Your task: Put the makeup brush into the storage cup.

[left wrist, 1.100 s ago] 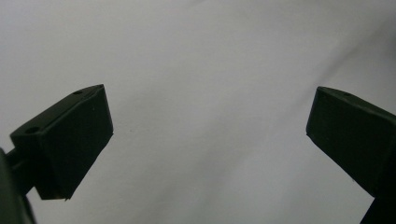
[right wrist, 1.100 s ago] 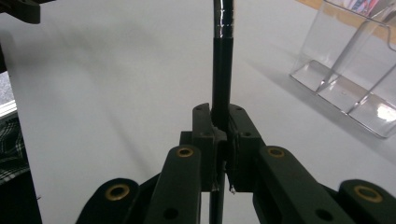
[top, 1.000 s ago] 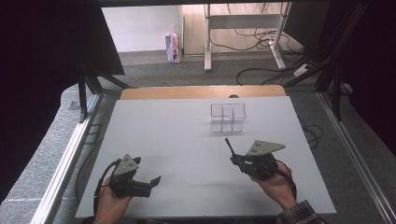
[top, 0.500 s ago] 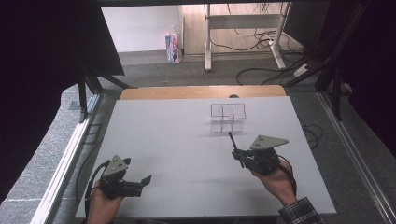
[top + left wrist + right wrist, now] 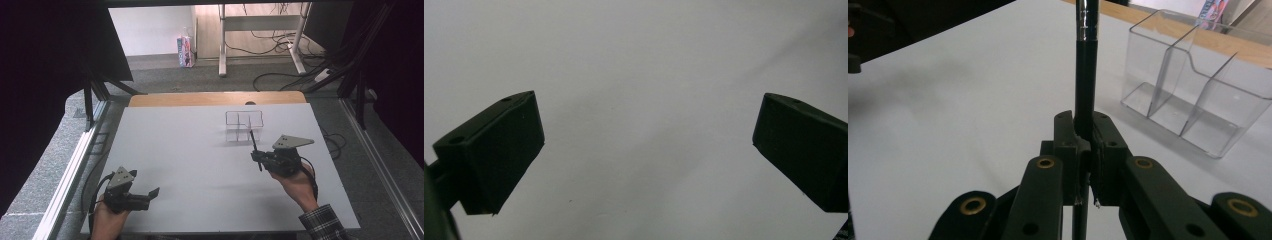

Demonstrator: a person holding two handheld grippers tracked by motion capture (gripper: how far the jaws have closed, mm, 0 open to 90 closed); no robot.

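The white table (image 5: 190,165) is carrying very little: a clear plastic organizer (image 5: 243,125) with several open-topped compartments is standing toward the far side, at about one o'clock from the table's middle, and its compartments are looking empty.

The right gripper (image 5: 258,159) is sitting just nearer than the organizer, at about five o'clock from it, with the person's right hand (image 5: 298,186) wrapped round its body. Its jaws are clenched on a slim black pen (image 5: 1085,75), gripping it low on the barrel so that most of the length is sticking out beyond the tips. In the high view the pen (image 5: 253,144) is pointing toward twelve o'clock, its free end reaching close to the organizer's near wall; whether it is touching cannot be told.

The left gripper (image 5: 148,193) is resting well apart at the table's near left corner, around seven o'clock from the middle, jaws spread wide with nothing between them but bare table.

As for handling, the pen is looking light, rigid and smooth, with a glossy band (image 5: 1087,20) partway up. A round, slick barrel is likely to swivel or slide between flat pads, and the long overhang is giving any knock against the organizer's rim plenty of leverage. The low grip is suiting a drop into a compartment, free end first. The organizer itself is probably light enough to skid if nudged.
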